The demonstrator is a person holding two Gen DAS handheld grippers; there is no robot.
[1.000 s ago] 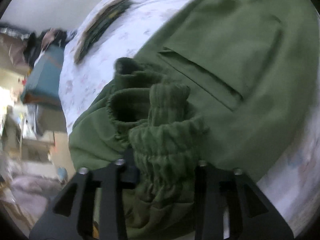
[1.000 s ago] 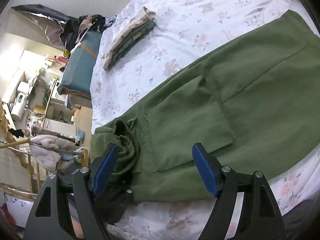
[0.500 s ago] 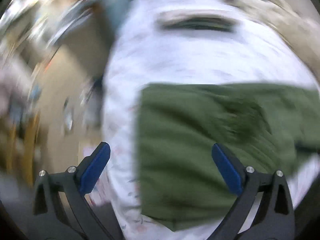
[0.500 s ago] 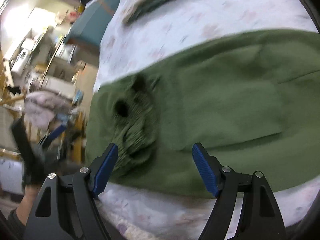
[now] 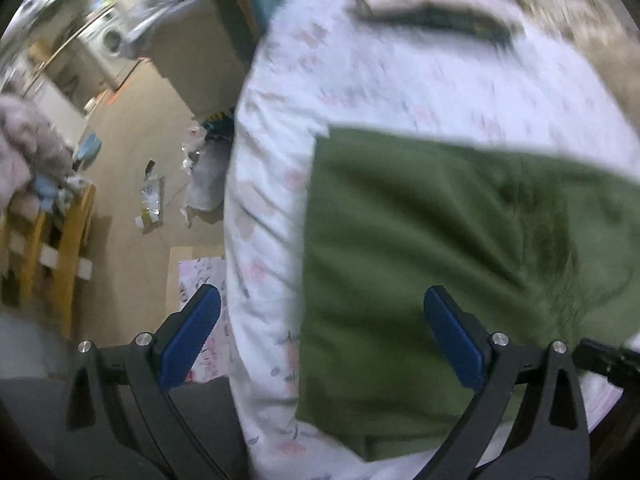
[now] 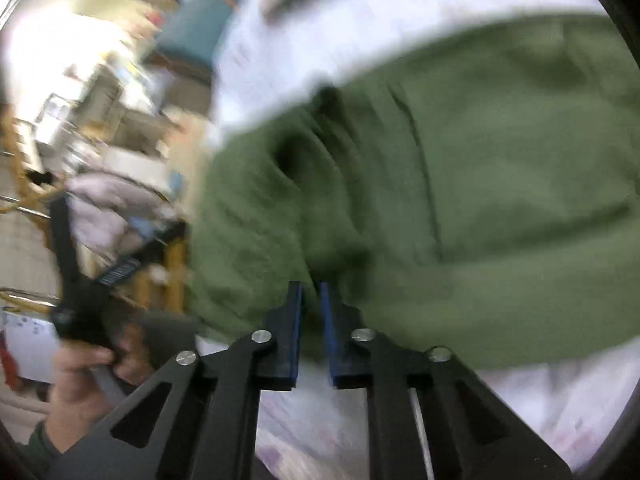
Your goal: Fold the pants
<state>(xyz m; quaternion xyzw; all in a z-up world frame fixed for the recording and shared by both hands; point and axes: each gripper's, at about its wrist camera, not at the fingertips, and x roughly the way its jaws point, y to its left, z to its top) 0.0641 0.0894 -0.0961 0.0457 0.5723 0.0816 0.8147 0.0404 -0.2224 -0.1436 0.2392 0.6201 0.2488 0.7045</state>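
Both wrist cameras look forward along their own fingers from close above the bed (image 5: 272,168), the left facing its edge and the floor, the right lower, sharing the green pants (image 5: 440,240) (image 6: 500,184).

A bed (image 5: 272,184) with a white, pink-flowered sheet is carrying everything; its rounded left edge is dropping toward a tan floor (image 5: 136,152). Green pants (image 5: 420,232) are lying directly on the sheet at the near side, spreading to the right. A dark, flat pile of folded cloth (image 5: 436,20) is resting at the far side, well apart from the pants, too blurred to identify further.
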